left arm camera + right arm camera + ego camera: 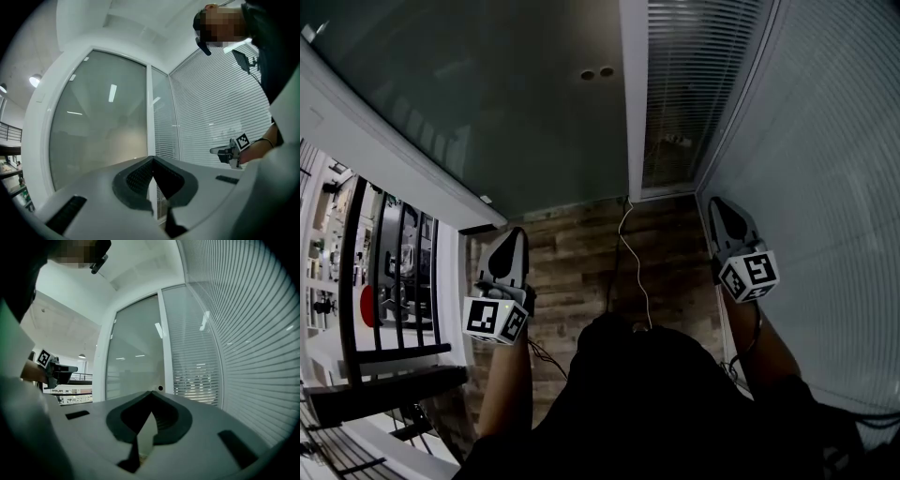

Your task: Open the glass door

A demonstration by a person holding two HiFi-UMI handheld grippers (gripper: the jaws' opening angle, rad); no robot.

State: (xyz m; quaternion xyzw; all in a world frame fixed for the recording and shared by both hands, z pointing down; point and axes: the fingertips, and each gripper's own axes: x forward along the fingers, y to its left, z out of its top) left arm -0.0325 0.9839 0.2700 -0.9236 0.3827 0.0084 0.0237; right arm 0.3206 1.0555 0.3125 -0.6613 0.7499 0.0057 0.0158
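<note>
text: none readable | brands: none | numbers: none | signs: black-and-white square markers on left cube (495, 319) of left tongs (513, 234) and on right cube (748, 275) of right tongs (718, 202), patterns only, no letters | red disc (366, 306) behind rails, left edge: too small to read

A: Is the whole glass door (506, 103) visible?
B: No, the head view's top edge cuts it off.
A: And those two round fittings (597, 73) on it?
B: Too small to tell what they are.
</note>
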